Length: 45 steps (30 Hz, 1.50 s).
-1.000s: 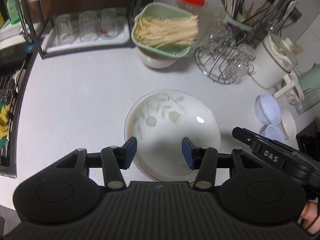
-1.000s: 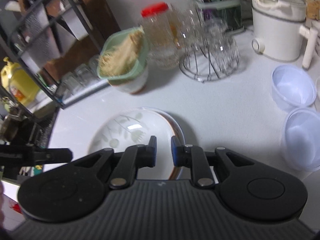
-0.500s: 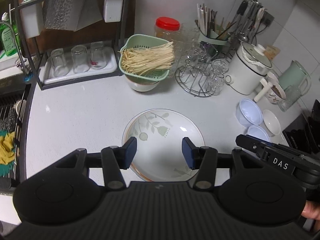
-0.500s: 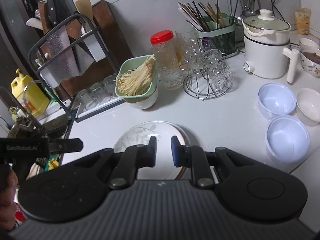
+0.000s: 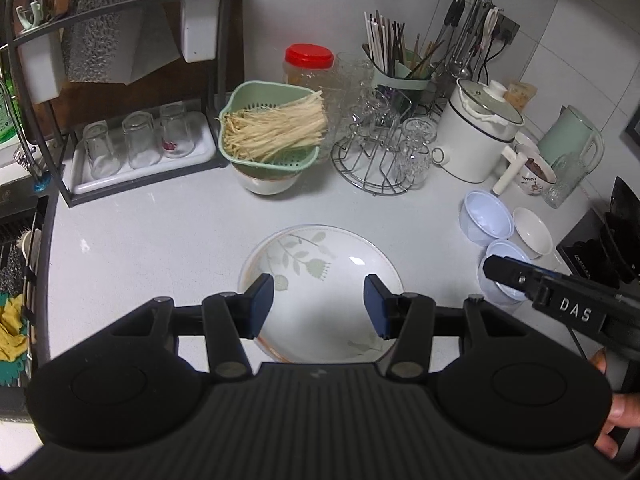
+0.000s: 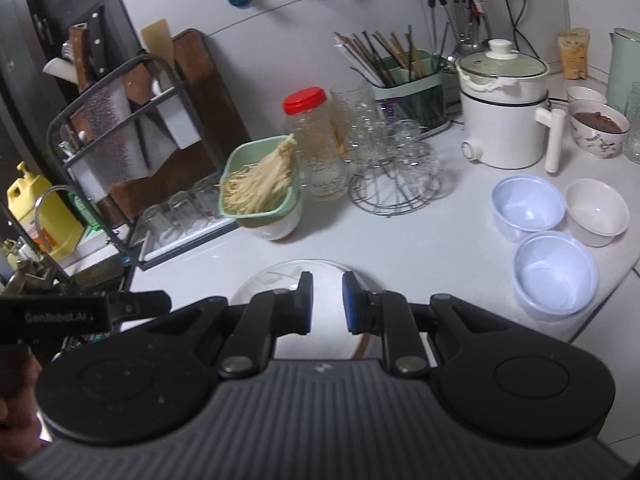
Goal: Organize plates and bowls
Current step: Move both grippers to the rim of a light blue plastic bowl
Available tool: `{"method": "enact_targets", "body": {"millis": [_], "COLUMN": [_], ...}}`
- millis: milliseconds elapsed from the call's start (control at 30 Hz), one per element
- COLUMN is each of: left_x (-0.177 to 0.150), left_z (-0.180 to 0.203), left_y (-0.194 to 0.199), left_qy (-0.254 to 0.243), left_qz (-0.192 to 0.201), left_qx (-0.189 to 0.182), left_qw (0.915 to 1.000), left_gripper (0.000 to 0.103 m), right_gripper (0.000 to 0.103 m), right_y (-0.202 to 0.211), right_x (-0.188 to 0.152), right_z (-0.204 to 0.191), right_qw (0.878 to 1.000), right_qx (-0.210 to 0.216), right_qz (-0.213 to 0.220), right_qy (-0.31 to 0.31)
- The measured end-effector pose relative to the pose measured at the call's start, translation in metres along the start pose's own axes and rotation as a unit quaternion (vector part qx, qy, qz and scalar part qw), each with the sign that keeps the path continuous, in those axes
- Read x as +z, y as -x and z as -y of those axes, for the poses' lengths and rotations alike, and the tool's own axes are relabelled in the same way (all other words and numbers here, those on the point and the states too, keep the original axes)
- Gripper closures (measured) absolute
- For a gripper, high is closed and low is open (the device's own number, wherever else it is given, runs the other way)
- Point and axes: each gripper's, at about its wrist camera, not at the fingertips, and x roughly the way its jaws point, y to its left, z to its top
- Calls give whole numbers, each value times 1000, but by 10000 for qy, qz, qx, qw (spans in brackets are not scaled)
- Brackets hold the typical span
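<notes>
Both grippers have lifted away from the white leaf-patterned plates (image 5: 320, 276), left gripper (image 5: 319, 306) spread wide, right gripper (image 6: 327, 303) slightly parted, both empty; plates stacked mid-counter, three small bowls (image 6: 554, 270) near the right edge remain unstacked.

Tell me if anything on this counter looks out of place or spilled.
Nothing is spilled or broken. The only oddity: the green strainer of noodles sits perched on a white bowl and looks tilted. The plate lies flat.

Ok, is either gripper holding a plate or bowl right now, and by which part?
Neither. The left gripper is open above the leaf-pattern plate; the right gripper shows an empty gap, gripping nothing.
</notes>
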Motion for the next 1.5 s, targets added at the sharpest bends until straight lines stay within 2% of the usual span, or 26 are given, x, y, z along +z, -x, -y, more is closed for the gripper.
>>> {"method": "enact_targets", "body": {"millis": [167, 567, 867, 1000, 1100, 1167, 1333, 1500], "left_x": [-1, 28, 40, 42, 44, 46, 46, 38], "left_z": [38, 135, 187, 197, 203, 209, 223, 235], "left_y": [-21, -74, -122, -145, -161, -175, -207, -232], "left_qy": [15, -294, -506, -325, -215, -164, -116, -318], "left_qz": [-6, -128, -350, -488, -599, -704, -958, -1110], "left_qx": [-40, -316, -425, -635, -722, -769, -909, -866], "left_qw": [10000, 9990, 9972, 9963, 9954, 9944, 9912, 9895], "left_gripper": [48, 48, 47, 37, 35, 34, 33, 33], "right_gripper": [84, 84, 84, 83, 74, 57, 56, 56], "right_y": [5, 13, 5, -4, -12, -17, -27, -50], "right_x": [2, 23, 34, 38, 37, 38, 41, 32], "right_z": [26, 131, 192, 218, 236, 249, 274, 289], "right_qw": [9992, 9984, 9965, 9955, 9945, 9943, 9935, 9922], "right_qx": [-164, -569, -799, -884, -938, -909, -899, -690], "right_qz": [-54, 41, 5, -90, -188, -243, -279, -602], "right_qy": [359, -23, -224, -328, -416, -502, -635, -842]}}
